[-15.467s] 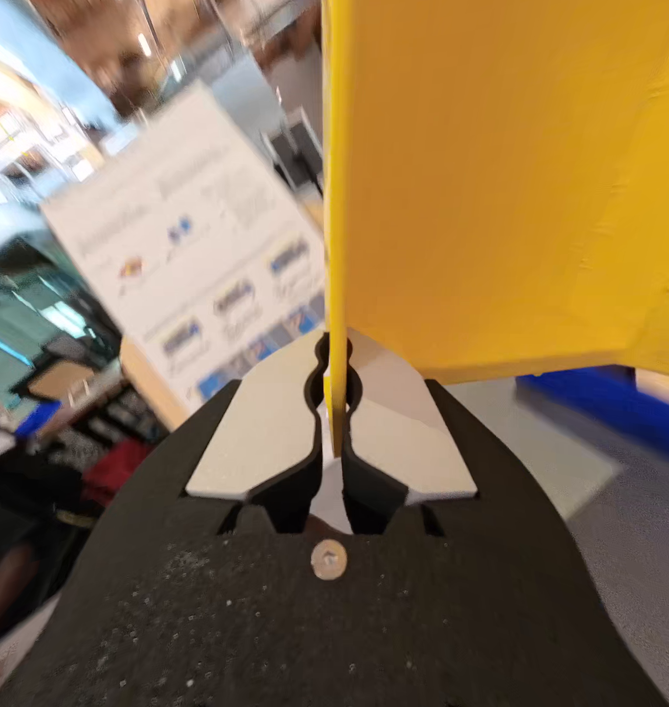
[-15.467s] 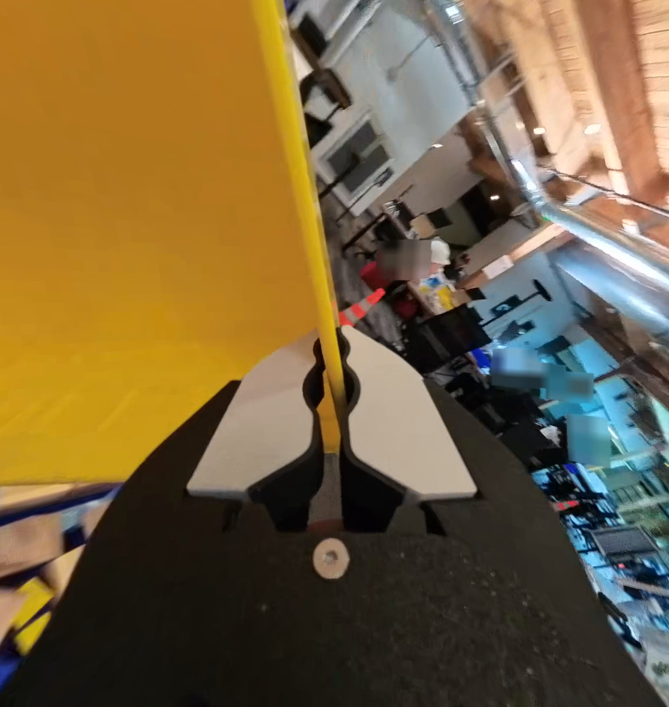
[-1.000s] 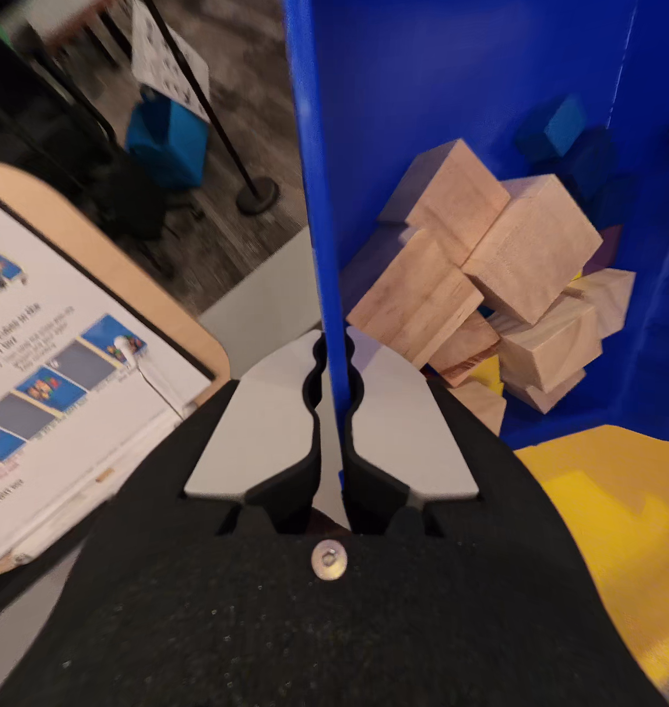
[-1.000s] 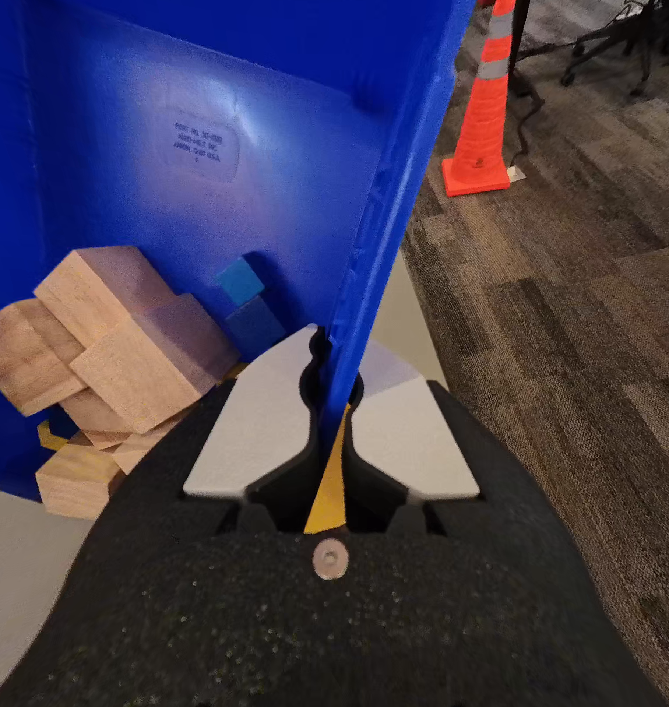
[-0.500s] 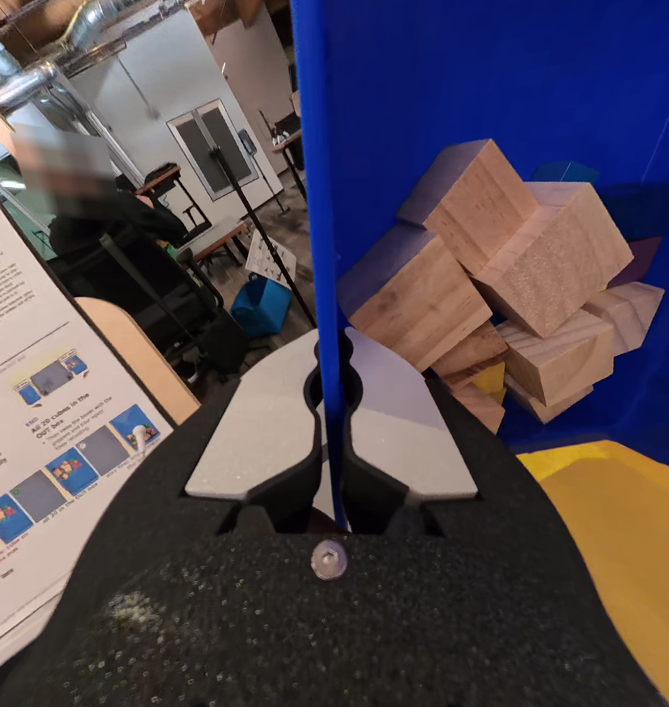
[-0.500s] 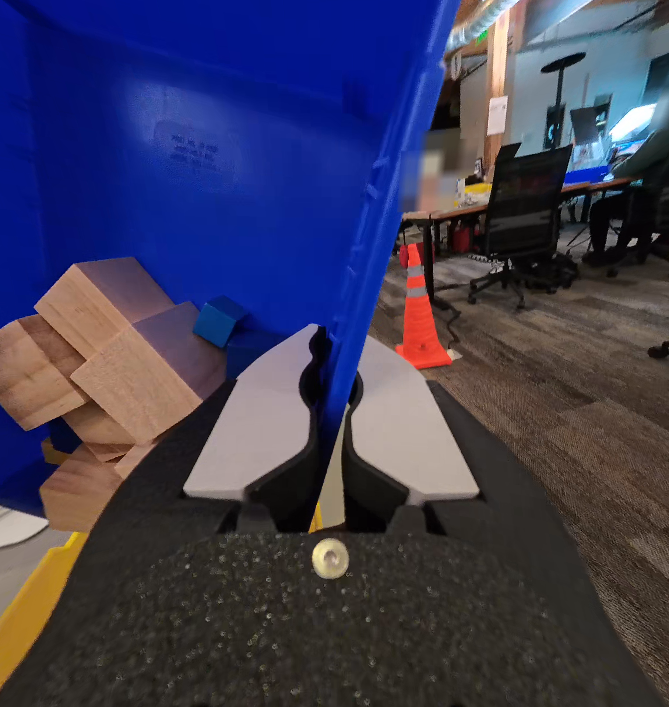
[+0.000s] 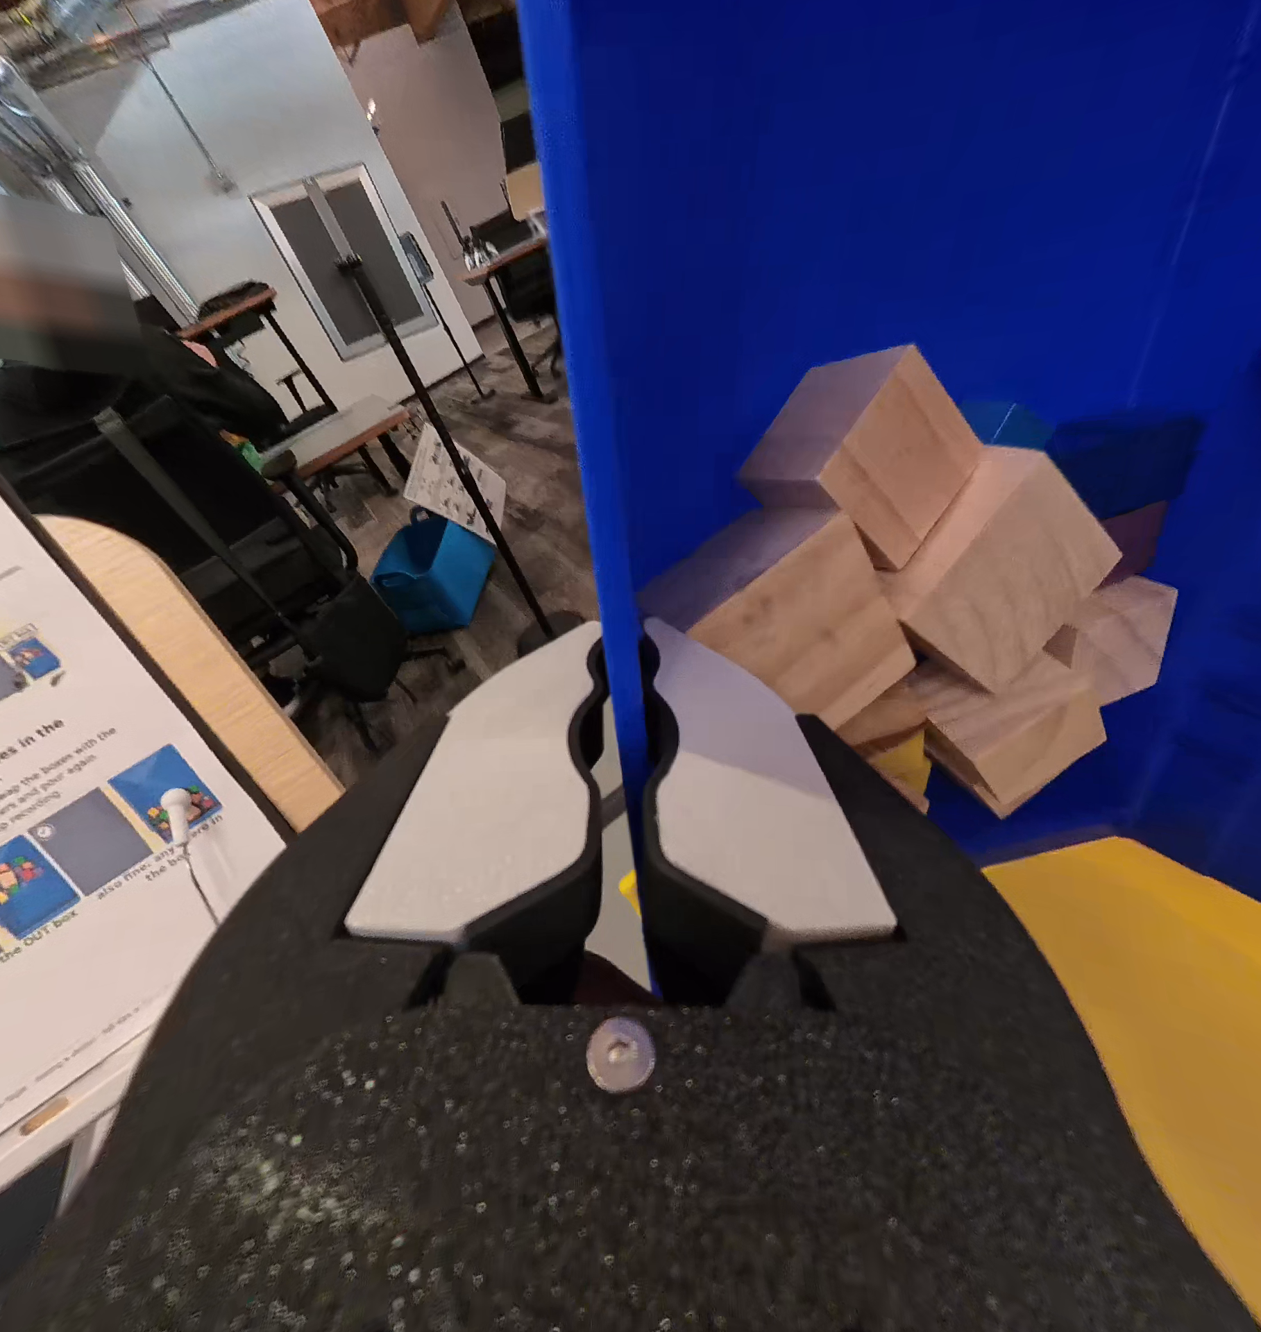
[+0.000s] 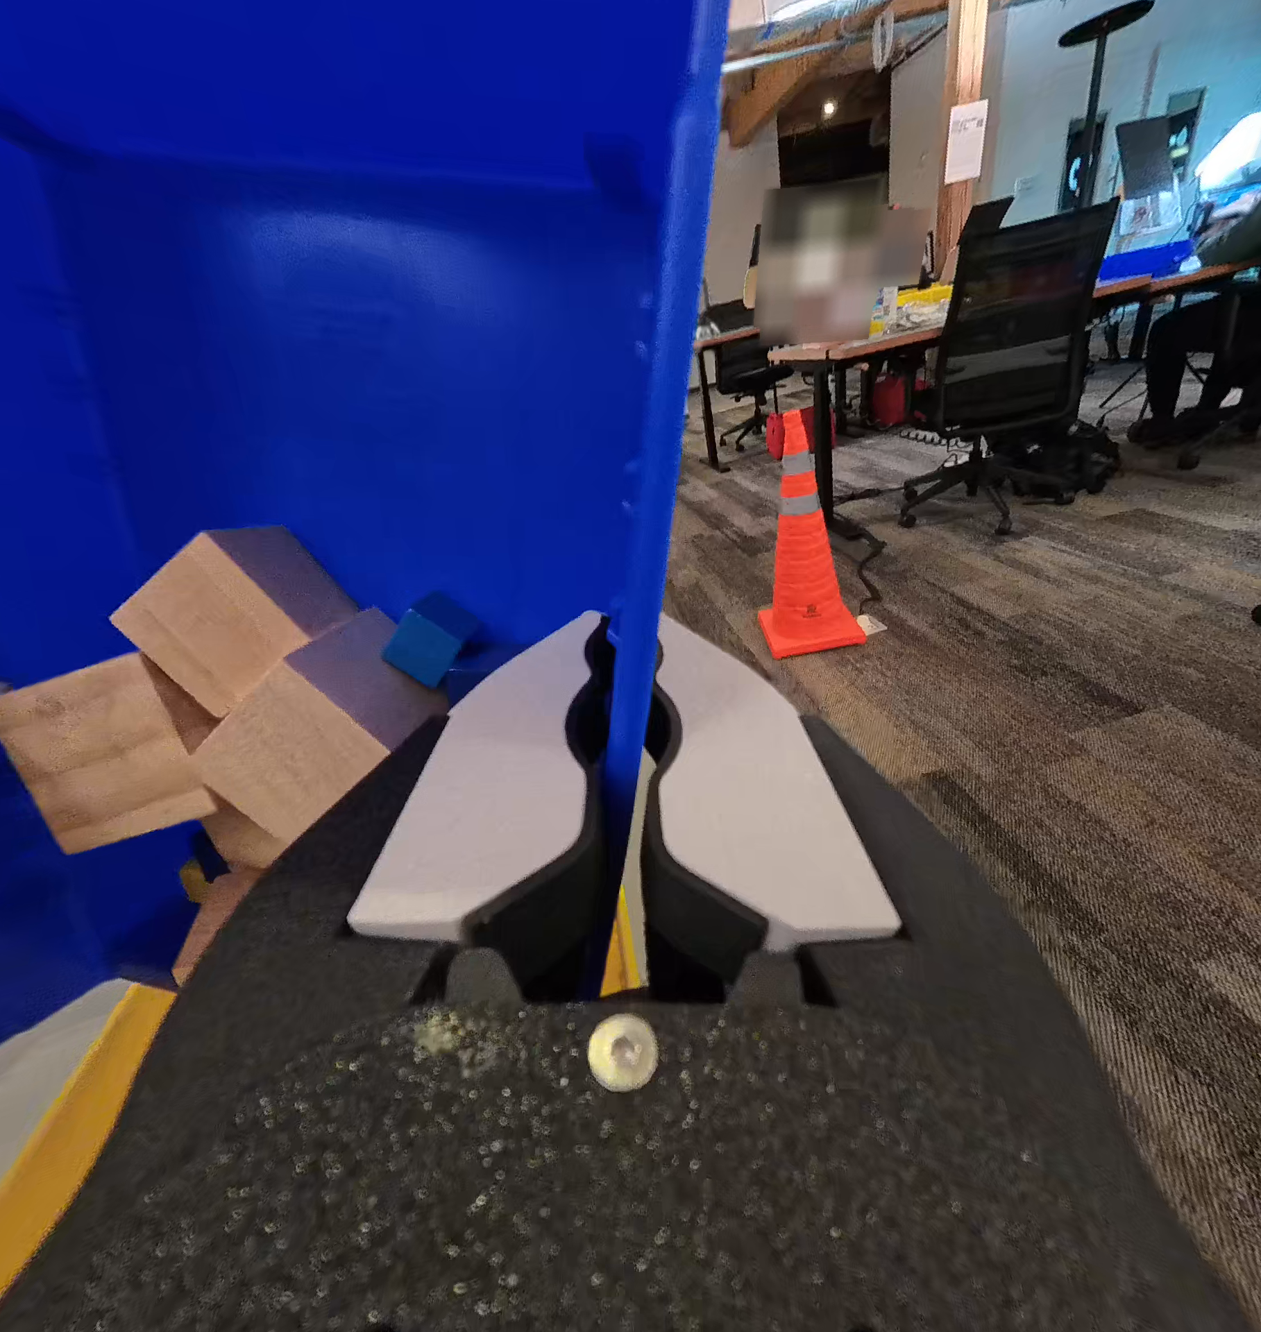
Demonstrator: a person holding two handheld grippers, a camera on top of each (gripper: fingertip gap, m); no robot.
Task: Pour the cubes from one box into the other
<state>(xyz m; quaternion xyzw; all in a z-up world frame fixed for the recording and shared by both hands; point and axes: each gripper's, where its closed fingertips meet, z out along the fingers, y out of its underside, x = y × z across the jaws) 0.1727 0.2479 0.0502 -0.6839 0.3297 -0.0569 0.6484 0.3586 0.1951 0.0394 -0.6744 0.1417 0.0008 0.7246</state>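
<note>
Tilt has steepened since a second ago: both grippers (image 7: 624, 721) (image 8: 631, 721) pinch the blue box (image 7: 901, 216), cubes (image 7: 959, 576) probably about to spill into the yellow box (image 7: 1153, 1009).

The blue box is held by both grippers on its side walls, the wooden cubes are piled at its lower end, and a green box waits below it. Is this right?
One detail is wrong: the box below is yellow, not green, as the left wrist view shows. The rest holds: the left gripper and right gripper each clamp a wall of the blue box, and the wooden cubes are piled at its lower end.
</note>
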